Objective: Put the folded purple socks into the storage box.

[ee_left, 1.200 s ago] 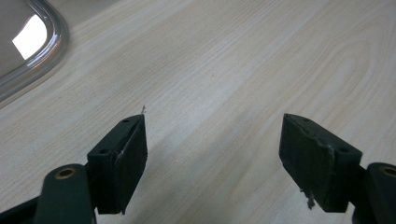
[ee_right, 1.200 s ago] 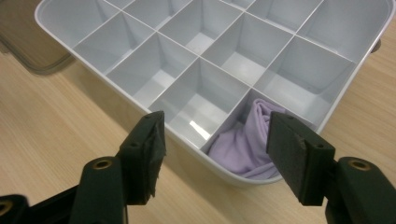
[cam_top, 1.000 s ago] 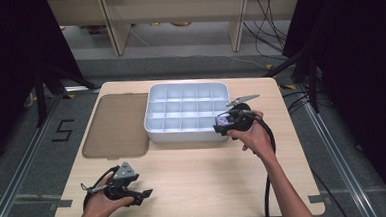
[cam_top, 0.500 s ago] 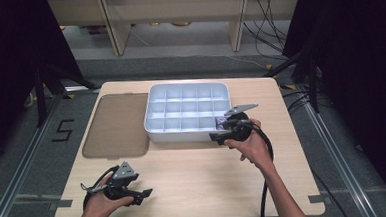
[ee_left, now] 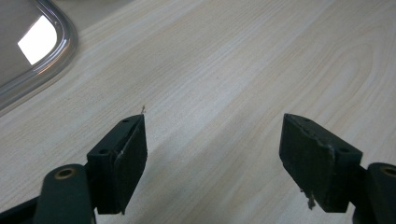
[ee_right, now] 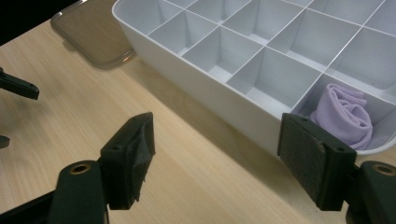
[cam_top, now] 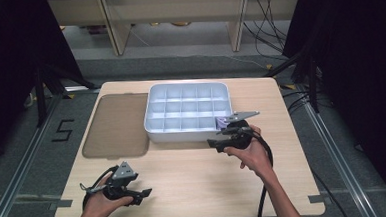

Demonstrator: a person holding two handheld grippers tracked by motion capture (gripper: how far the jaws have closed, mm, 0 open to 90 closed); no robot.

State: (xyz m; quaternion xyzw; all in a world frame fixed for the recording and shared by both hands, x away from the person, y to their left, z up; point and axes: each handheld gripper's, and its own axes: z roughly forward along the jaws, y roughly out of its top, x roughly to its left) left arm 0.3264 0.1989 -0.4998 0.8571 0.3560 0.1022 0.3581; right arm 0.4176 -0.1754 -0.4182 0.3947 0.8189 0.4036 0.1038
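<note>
The right gripper [ee_right: 215, 154] hovered over the bench [cam_top: 194, 173] with its fingers [ee_right: 133, 158] spread wide and empty, just short of the white tray [ee_right: 224, 100]. A rolled lilac cloth [ee_right: 343, 116] lay in the tray's corner compartment, just beyond the right-hand finger. The left gripper [ee_left: 212, 163], near the lid [ee_left: 42, 51], also stood wide open, holding nothing.

Evenly lit wooden table [cam_top: 194, 173] from overhead, dark surroundings beyond the table, bright square glare on the clear lid [ee_left: 39, 44] left of the table's centre, soft shadows under the white tray [ee_right: 219, 100], slight softness throughout
</note>
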